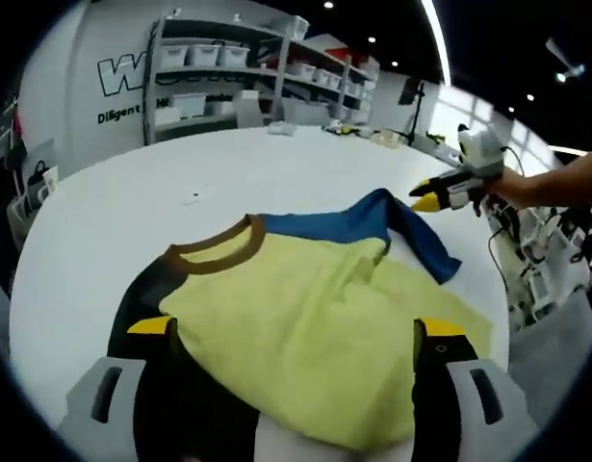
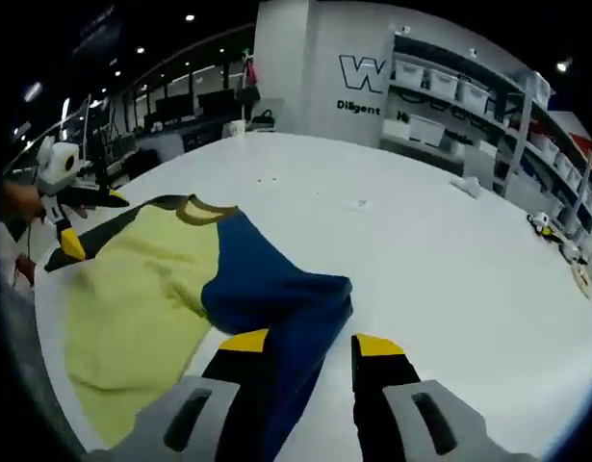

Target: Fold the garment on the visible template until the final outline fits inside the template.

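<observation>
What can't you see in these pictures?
- Template: under the shirt in both views, if there at all.
- Shirt's bottom edge: left gripper view, cut off between the left gripper's open jaws.
- Blue sleeve end: right gripper view, hidden behind the right gripper.
- Shelf bins: too small.

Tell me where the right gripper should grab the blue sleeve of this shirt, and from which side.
Probably the sleeve's free cuff end. The blue sleeve lies bunched on the white table, running from the yellow body to between the open jaws of the right gripper. Come in low along the table from the cuff side, away from the body, and pinch the raised fold, which offers thickness to bite.
</observation>
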Tool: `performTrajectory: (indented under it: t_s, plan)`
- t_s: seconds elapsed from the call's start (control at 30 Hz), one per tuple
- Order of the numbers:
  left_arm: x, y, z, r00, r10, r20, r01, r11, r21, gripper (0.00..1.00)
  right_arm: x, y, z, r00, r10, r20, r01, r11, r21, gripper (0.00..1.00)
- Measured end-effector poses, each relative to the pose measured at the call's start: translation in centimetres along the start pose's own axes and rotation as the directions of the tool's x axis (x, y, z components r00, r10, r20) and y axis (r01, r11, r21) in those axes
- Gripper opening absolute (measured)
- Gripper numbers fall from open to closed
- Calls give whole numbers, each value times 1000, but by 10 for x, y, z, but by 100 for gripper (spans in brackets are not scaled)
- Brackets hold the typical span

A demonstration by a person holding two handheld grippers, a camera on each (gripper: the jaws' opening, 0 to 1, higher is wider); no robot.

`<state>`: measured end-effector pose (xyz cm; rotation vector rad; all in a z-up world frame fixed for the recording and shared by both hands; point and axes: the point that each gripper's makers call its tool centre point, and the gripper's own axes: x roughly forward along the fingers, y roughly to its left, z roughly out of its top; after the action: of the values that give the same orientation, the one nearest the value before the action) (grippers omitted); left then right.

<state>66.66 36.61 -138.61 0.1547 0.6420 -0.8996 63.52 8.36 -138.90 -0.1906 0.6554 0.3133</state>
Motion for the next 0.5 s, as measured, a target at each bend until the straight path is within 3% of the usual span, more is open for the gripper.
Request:
performTrajectory:
  t_s: [0.1, 0.17, 0.23, 0.27, 0.33, 0.5]
  plan:
    - [-8, 1, 4, 1000, 10, 8, -11, 1000, 30, 98, -9, 22, -6, 998, 55, 16, -54, 998, -46, 36]
    - [-16, -1, 8, 1000, 21, 16, -21, 999, 44, 98, -15, 44, -15, 992, 125, 0, -125, 988, -87, 34]
    - [-23, 0, 11, 999, 25, 27, -26, 998, 52, 97, -19, 56, -26, 989, 147, -31, -149, 983, -110, 32]
    - [-28, -3, 13, 999, 30, 36, -32, 998, 54, 97, -21, 70, -32, 980, 194, -39, -197, 976, -97, 32]
    - [-37, -8, 15, 998, 37, 59, -39, 998, 48, 96, -23, 85, -44, 972, 223, -73, -229, 969, -97, 33]
    - [-56, -20, 9, 996, 48, 80, -52, 998, 47, 96, -21, 95, -67, 968, 209, -140, -230, 960, -158, 25]
